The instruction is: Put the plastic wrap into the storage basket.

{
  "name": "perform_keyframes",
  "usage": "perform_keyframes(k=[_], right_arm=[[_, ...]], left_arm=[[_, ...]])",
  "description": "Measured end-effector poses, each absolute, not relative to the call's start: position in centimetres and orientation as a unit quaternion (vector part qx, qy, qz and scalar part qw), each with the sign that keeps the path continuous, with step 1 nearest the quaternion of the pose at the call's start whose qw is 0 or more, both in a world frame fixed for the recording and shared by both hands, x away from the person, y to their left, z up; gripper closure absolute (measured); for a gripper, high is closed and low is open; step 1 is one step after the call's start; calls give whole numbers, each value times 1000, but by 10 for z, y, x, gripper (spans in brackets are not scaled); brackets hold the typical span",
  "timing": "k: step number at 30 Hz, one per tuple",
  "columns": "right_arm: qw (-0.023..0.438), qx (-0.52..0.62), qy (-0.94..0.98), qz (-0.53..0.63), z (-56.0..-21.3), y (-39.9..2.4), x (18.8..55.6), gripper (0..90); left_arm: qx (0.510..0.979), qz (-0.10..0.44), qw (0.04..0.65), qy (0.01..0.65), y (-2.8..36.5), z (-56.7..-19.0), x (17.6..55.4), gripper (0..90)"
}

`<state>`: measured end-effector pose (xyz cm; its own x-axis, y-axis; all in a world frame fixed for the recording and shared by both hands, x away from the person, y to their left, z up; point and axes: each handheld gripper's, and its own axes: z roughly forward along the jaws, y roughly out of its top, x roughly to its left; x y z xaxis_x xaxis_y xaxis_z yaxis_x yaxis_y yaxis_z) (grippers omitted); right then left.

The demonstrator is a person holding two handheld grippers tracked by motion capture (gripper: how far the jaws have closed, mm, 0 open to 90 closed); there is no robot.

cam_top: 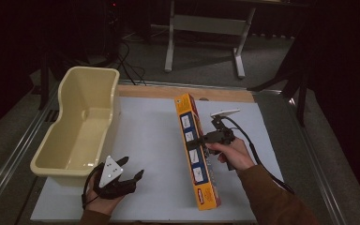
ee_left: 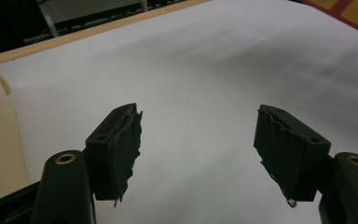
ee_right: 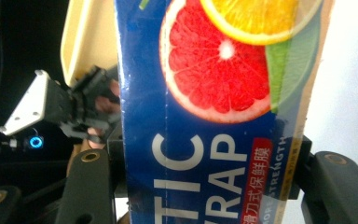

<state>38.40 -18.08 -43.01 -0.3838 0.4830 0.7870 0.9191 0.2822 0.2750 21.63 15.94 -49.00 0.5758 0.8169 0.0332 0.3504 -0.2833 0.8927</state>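
Observation:
A long box of plastic wrap (cam_top: 190, 119), orange-edged in the high view, is held a little above the white mat, lying near to far across the table. My right gripper (cam_top: 201, 142) is shut on it about midway along, from the right side. In the right gripper view the blue box face with a grapefruit picture (ee_right: 214, 70) sits clamped between my two jaws (ee_right: 207, 158). My left gripper (cam_top: 132, 167) rests at the mat's near left, open with nothing between its fingers (ee_left: 199, 112). It points toward the middle of the mat.
A cream plastic tub (cam_top: 112, 108) stands empty on the left of the table, just beyond my left gripper. The white mat (cam_top: 150, 140) covers the tabletop, with a wooden strip (cam_top: 183, 92) along its far edge. Desk legs (cam_top: 239, 56) stand on the floor behind.

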Motion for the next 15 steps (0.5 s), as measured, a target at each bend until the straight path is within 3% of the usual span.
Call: perform_keyframes(k=[15], right_arm=[[292,-472,-728,-403,-396,-159,406,406]], left_arm=[[762,254,458,381,157,-490,217,304]])
